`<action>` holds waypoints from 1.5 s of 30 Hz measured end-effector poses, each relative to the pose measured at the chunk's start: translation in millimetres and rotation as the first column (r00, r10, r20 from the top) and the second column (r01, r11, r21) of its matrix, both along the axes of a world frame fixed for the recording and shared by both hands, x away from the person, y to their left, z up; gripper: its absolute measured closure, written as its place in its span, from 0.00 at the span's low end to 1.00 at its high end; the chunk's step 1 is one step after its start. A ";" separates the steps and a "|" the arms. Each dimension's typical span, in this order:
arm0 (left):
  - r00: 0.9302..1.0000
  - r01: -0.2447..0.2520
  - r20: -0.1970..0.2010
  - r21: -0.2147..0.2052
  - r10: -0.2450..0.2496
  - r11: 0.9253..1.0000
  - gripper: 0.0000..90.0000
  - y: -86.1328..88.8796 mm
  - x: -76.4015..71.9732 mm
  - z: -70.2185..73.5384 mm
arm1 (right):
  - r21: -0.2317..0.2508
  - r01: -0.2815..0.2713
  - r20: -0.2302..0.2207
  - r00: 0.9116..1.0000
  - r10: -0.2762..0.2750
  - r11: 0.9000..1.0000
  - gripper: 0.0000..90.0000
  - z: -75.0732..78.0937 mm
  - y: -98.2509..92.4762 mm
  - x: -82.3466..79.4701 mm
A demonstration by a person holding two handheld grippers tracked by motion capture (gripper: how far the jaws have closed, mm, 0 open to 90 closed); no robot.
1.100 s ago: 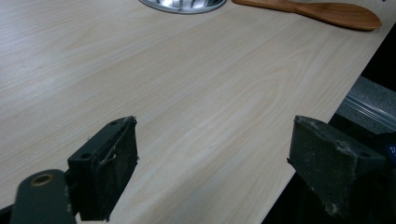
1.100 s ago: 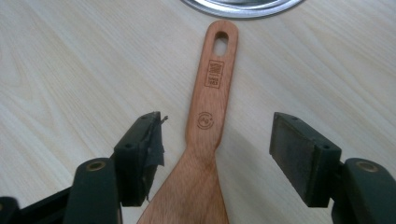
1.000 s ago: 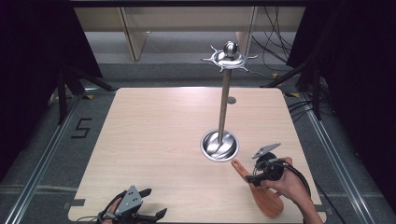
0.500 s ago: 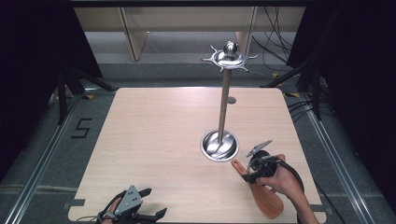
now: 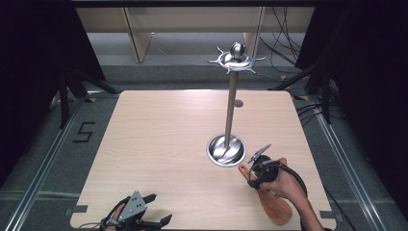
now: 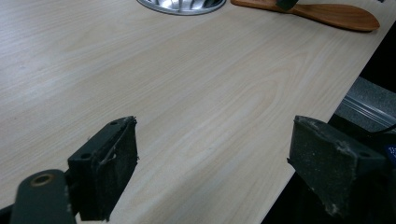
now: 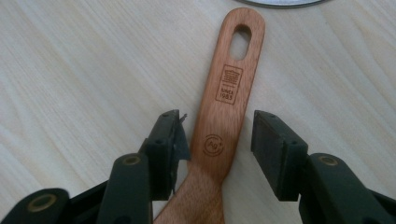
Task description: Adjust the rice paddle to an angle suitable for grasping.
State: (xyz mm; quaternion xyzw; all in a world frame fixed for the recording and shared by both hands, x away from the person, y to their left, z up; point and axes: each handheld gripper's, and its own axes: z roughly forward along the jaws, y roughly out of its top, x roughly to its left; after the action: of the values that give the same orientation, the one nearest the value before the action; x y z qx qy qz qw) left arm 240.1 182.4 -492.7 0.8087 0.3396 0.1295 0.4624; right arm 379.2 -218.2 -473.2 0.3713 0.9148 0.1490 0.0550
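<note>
A wooden spatula [image 5: 274, 204] lies flat on the table near its front right corner, its handle with a hanging slot [image 7: 242, 35] pointing toward the stand. My right gripper [image 7: 219, 140] is open and straddles the handle, one pad on each side with small gaps. In the high view, that right gripper [image 5: 257, 173] sits low over the handle, held by a hand. A steel hanging stand [image 5: 231, 103] with a round base [image 5: 226, 150] and hooked crown stands mid-right. My left gripper [image 5: 144, 216] rests open at the front left edge, nothing between its pads [image 6: 109, 170].
The light wooden table [image 5: 159, 139] is wide and bare on its left and middle. Its front edge drops off right beside the left gripper's far pad [image 6: 334, 165]. A small round fitting [image 5: 238, 103] sits behind the stand. Cables lie on the floor at the back right.
My right gripper has come down and forward along the spatula handle, now low around it. The left gripper has stayed put.
</note>
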 end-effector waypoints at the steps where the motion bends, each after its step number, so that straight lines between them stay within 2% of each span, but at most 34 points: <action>1: 1.000 0.000 0.000 0.000 0.000 1.000 0.17 0.0 0.0 0.0 | 0.000 0.000 0.000 1.000 0.000 1.000 0.60 0.0 0.0 0.0; 4: 1.000 0.000 0.001 0.000 0.000 1.000 0.17 0.0 0.1 0.2 | -0.001 0.001 -0.010 1.000 -0.001 1.000 0.63 -3.1 0.5 3.6; 6: 1.000 0.001 0.000 0.001 -0.001 1.000 0.16 0.1 0.1 0.0 | 0.002 -0.022 -0.010 1.000 0.022 1.000 0.64 -3.6 0.3 5.5; 14: 1.000 -0.001 0.001 0.000 0.001 1.000 0.17 0.1 0.2 0.2 | -0.010 -0.014 -0.025 1.000 0.013 1.000 0.67 -4.6 5.0 7.0; 15: 1.000 -0.002 0.002 0.000 0.002 1.000 0.17 0.0 0.1 0.3 | -0.022 -0.029 -0.025 0.999 0.028 0.999 0.67 -4.3 5.0 8.0; 19: 1.000 -0.002 0.004 -0.003 0.002 1.000 0.17 -0.2 0.2 0.1 | -0.044 -0.032 -0.017 0.999 0.032 0.998 0.68 -4.4 6.8 8.3; 20: 1.000 -0.005 0.001 -0.011 0.005 1.000 0.16 -1.0 -0.4 -0.2 | -0.048 -0.011 -0.036 0.999 0.009 0.999 0.71 -3.7 8.6 6.3; 23: 1.000 -0.002 -0.002 -0.002 0.002 1.000 0.16 -0.2 -0.2 -0.1 | -0.050 -0.014 -0.043 0.999 0.012 0.999 0.73 -3.3 8.9 6.3; 24: 1.000 -0.006 -0.002 -0.009 0.006 1.000 0.16 -0.8 -0.2 0.0 | -0.066 -0.042 -0.038 0.999 0.039 0.997 0.73 -2.7 8.2 8.1; 27: 1.000 -0.005 -0.004 -0.010 0.005 1.000 0.16 -1.1 -0.5 -0.4 | -0.075 -0.033 -0.038 0.999 0.030 0.997 0.73 -2.7 9.9 7.5; 34: 1.000 -0.008 -0.004 -0.010 0.008 1.000 0.16 -1.2 -0.5 -0.3 | -0.136 -0.059 -0.038 0.998 0.054 0.989 0.73 -2.3 16.4 9.8; 37: 1.000 -0.007 -0.004 -0.012 0.007 1.000 0.17 -1.3 -0.5 -0.3 | -0.135 -0.071 -0.049 0.997 0.065 0.988 0.73 -1.5 17.5 10.3; 41: 1.000 -0.008 -0.003 -0.008 0.008 1.000 0.17 -0.5 0.0 -0.2 | -0.142 -0.059 -0.061 0.997 0.051 0.988 0.73 -1.0 19.4 9.7; 42: 1.000 -0.003 -0.002 0.006 0.003 1.000 0.17 -0.1 0.0 -0.3 | -0.150 -0.085 -0.056 0.995 0.078 0.985 0.73 -1.0 19.3 10.4; 44: 1.000 0.004 0.000 0.021 -0.004 1.000 0.16 0.7 0.3 0.0 | -0.160 -0.088 -0.063 0.995 0.078 0.983 0.73 -0.5 19.6 9.5; 45: 1.000 -0.005 0.001 -0.004 0.005 1.000 0.16 -0.6 0.3 -0.5 | -0.175 -0.091 -0.053 0.995 0.083 0.980 0.73 -0.6 19.0 9.8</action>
State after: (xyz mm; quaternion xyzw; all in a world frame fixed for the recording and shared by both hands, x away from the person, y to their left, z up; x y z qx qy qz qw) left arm 240.4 181.8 -493.2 0.8068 0.3418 0.1303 0.4639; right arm 389.0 -199.1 -473.8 0.3278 0.9409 0.0608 0.0604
